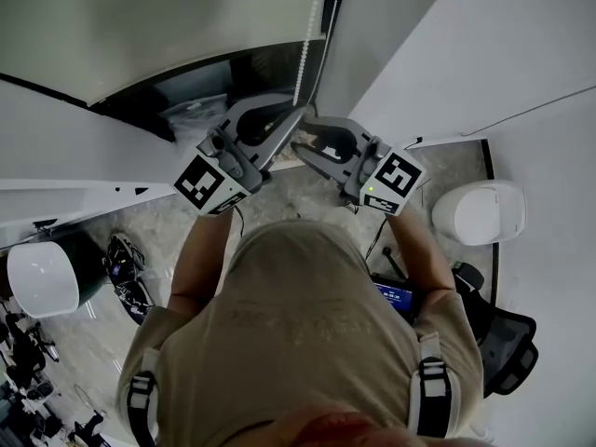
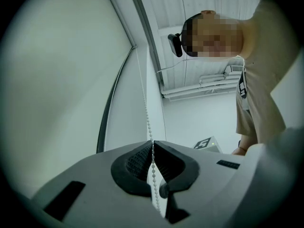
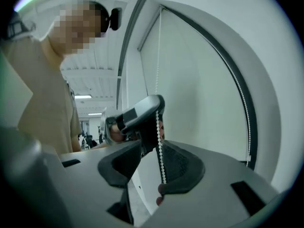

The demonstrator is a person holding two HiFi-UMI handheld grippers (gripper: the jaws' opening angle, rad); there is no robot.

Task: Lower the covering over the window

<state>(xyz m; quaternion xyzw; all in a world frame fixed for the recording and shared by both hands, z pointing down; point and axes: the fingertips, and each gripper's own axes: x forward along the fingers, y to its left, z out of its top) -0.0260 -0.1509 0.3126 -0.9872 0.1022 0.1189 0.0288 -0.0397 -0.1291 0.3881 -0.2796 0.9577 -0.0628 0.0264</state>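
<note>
Left claw (image 2: 152,144): jaws pinched together on the bead chain (image 2: 144,103), with one strand caught between the ribbed pads. The chain runs straight up from the pinch, and a short length hangs loose below it.

Right claw (image 3: 151,144): jaws part-way open. The same chain hangs through the gap close to the right-hand pad, but nothing is clamped. The right gripper view shows the left claw directly above, so the right sits just beneath it on the strand.

Covering (image 1: 140,26): a pale sheet over most of the window, just left of the chain. A dark strip (image 1: 233,73) shows under its lower edge, so I judge the lowering is not finished.

Step in hand (judgement): a hand-over-hand pull on the chain, with the left anchoring and the right placed for its next bite.

Next move calls for the right claw to close squarely on the beads before the left lets go, then a straight downward draw along the chain's line. A sideways tug could slip the beads out of the pads. I cannot tell whether this strand is the lowering side.

Pose: both forearms (image 1: 200,259) reach forward from the torso and the claws converge at the chain. The left tilts slightly upward and the right sits about level.
</note>
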